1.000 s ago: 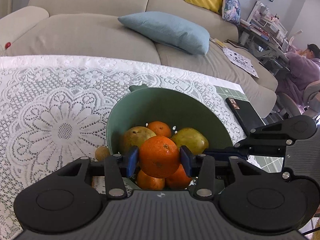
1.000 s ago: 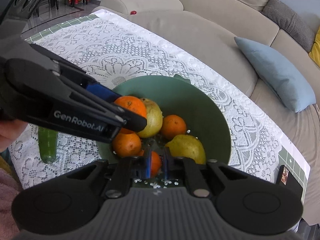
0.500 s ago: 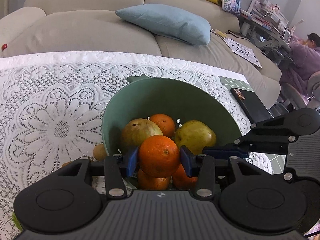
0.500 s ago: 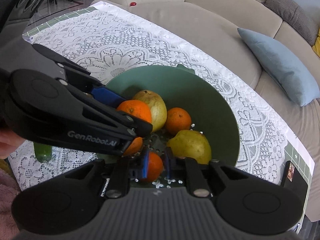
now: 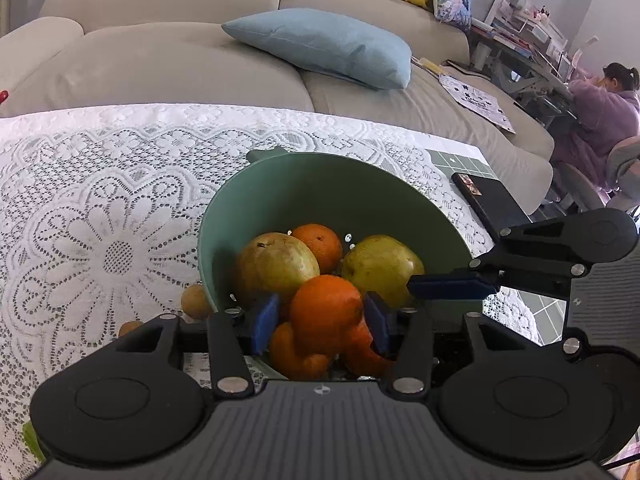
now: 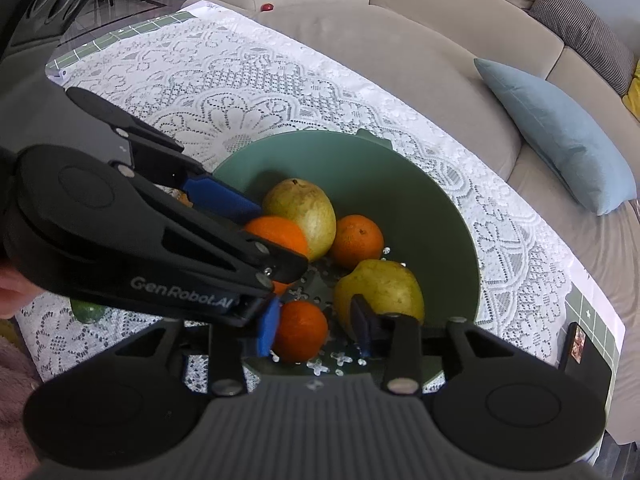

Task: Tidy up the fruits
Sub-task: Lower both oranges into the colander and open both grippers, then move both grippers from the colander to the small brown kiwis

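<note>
"GenRobot.AI" is printed in grey on the side of the left gripper [image 6: 256, 236]; nothing else is legible.

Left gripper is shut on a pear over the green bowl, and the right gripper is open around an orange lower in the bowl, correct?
Not quite. The left gripper is shut on an orange, not a pear, as the left wrist view shows. The rest holds: it is over the green bowl, and the right gripper is open around another orange lower in the bowl.

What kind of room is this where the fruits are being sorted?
Most likely a home living room. A large beige sofa with a blue cushion stands right behind the table, which wears a white lace tablecloth. At the far right, a person in purple sits at a cluttered desk.
</note>
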### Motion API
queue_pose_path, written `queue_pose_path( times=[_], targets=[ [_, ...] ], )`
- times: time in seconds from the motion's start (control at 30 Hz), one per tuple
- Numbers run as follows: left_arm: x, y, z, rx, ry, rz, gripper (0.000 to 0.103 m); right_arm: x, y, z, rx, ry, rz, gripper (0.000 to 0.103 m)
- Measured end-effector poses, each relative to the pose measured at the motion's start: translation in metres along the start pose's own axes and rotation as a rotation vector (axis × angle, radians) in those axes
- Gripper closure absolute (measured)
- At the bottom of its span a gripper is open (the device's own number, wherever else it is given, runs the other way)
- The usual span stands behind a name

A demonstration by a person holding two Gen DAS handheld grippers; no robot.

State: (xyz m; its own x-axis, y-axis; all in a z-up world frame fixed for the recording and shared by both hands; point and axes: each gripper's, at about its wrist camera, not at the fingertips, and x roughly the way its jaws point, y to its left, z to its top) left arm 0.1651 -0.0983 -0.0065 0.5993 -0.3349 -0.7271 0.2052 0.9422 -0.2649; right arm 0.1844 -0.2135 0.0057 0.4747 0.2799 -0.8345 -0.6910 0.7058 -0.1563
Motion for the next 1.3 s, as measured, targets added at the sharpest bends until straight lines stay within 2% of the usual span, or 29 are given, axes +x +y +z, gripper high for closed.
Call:
queue_pose_path(
  times=[0.17, 0.47, 0.53, 0.63, 0.7, 0.77, 0.9, 1.03, 1.3],
  targets=[
    [-0.009, -0.001, 0.0, 0.005, -0.012, -0.014, 0.044, -0.005, 0.003, 0.001, -0.007, -0.013, 0.0, 0.064],
    [-0.037, 0.003, -0.001, 0.014, -0.072, -0.011, 0.043, -0.017, 0.011, 0.005, -0.016, -0.048, -0.011, 0.046],
    [-0.043, 0.007, -0.003, 0.016, -0.087, 0.0, 0.043, -0.02, 0.012, 0.007, -0.012, -0.065, -0.016, 0.04],
    [-0.051, 0.014, -0.003, 0.019, -0.103, 0.023, 0.043, -0.025, 0.016, 0.01, -0.004, -0.092, -0.022, 0.039],
    [-0.057, 0.018, -0.005, 0.017, -0.114, 0.034, 0.043, -0.029, 0.019, 0.012, 0.004, -0.118, -0.023, 0.031],
    [-0.064, 0.024, -0.006, 0.015, -0.127, 0.049, 0.043, -0.032, 0.023, 0.015, 0.011, -0.146, -0.029, 0.028],
    [-0.076, 0.035, -0.008, 0.025, -0.16, 0.119, 0.043, -0.038, 0.032, 0.022, 0.026, -0.178, -0.008, 0.021],
    [-0.087, 0.049, -0.011, 0.025, -0.173, 0.163, 0.043, -0.039, 0.046, 0.027, -0.018, -0.202, 0.012, 0.02],
    [-0.098, 0.077, -0.023, 0.023, -0.175, 0.177, 0.042, -0.03, 0.071, 0.036, -0.139, -0.233, -0.014, 0.02]
  ],
)
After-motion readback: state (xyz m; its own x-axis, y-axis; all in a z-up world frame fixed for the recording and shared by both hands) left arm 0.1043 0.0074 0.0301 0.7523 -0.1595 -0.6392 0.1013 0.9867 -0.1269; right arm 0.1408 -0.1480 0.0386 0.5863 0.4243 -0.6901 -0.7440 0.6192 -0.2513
